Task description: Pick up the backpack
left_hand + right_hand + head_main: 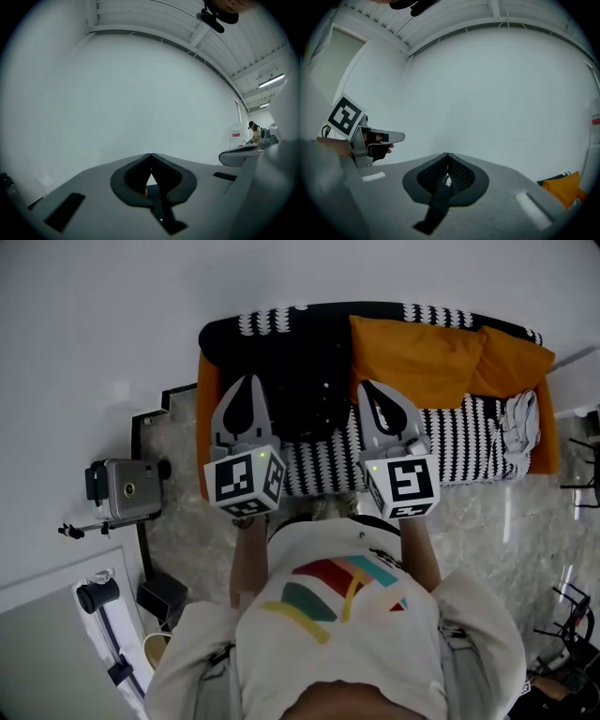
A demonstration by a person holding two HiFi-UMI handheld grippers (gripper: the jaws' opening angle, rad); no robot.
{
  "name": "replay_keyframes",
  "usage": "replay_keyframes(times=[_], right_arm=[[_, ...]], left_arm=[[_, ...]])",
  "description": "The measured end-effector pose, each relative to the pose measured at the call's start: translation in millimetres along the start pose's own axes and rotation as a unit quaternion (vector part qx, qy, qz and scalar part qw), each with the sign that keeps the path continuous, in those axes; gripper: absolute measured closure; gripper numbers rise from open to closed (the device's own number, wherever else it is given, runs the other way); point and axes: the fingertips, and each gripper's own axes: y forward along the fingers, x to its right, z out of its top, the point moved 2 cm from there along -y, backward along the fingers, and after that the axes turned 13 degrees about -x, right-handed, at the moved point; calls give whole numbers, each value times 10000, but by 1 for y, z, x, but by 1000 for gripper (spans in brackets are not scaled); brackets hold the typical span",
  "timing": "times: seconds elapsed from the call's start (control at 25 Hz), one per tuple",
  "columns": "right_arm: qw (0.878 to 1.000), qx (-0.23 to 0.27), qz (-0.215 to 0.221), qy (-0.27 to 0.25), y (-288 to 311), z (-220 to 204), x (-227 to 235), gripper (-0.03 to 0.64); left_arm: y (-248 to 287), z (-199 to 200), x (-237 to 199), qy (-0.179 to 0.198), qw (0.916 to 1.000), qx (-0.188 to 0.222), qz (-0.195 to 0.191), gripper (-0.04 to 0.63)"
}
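The black backpack (305,371) lies on the sofa's black-and-white knit blanket (469,442), at its left half. My left gripper (246,382) hovers over the backpack's left edge and my right gripper (367,390) over its right edge, both pointing level at the white wall. In the left gripper view the jaws meet at their tips (151,154) with nothing clamped that I can see. The right gripper (447,153) is shut too; dark mesh shows through the gap behind its tips. In the right gripper view the left gripper (396,137) shows at the left.
Two orange cushions (412,357) lean on the sofa back right of the backpack, and a grey cloth (517,427) lies at its right end. A camera on a stand (127,488) sits on the marble floor to the left. The white wall is close behind the sofa.
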Motion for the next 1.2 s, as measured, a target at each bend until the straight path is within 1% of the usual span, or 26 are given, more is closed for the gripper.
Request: replay_keyframes(times=[0.12, 0.24, 0.32, 0.44, 0.52, 0.56, 0.6, 0.64, 0.68, 0.72, 0.8, 0.84, 0.92, 1.0, 1.12, 1.2], right_arm=[[10000, -5, -23, 20, 8, 2, -2, 614], [9999, -10, -11, 138, 19, 1, -3, 614], [9997, -17, -9, 240, 28, -1, -4, 614], [9991, -9, -34, 412, 45, -9, 1, 614], [9986, -56, -53, 531, 55, -17, 13, 614], [9982, -103, -85, 578, 59, -22, 22, 614], [9979, -168, -113, 617, 64, -29, 33, 615], [9975, -244, -114, 656, 71, -37, 45, 611], [9969, -320, -90, 707, 80, -47, 57, 523], [9963, -392, -65, 767, 90, -59, 66, 480], [9948, -550, -64, 850, 116, -88, 76, 480], [9942, -651, -69, 859, 131, -105, 75, 480], [9925, -862, -20, 863, 160, -137, 71, 470], [9908, -999, 37, 911, 186, -162, 70, 441], [9871, -1192, -25, 1066, 217, -195, 71, 430], [9832, -1425, -94, 1139, 241, -219, 74, 431]], left_arm=[[0, 0, -14, 2, 10000, 17, 76, 583], [0, 1, -34, -39, 9993, 205, 304, 581], [5, -2, -47, -40, 9992, 226, 335, 581], [20, -20, -62, 45, 9997, -33, 256, 580], [36, -35, -65, 97, 9996, -219, 175, 573], [46, -43, -63, 89, 9995, -306, 82, 554], [59, -51, -58, 62, 9992, -398, -34, 515], [73, -60, -53, 40, 9987, -495, -135, 467], [88, -70, -50, 46, 9980, -594, -194, 452], [102, -82, -49, 85, 9973, -699, -206, 442], [125, -112, -60, 167, 9955, -922, -159, 428], [135, -130, -71, 149, 9945, -1029, -131, 419], [153, -163, -95, -28, 9926, -1212, -109, 390], [172, -190, -115, -223, 9904, -1363, -111, 363], [198, -223, -138, -327, 9859, -1638, -84, 356], [217, -244, -152, -440, 9819, -1837, -99, 356]])
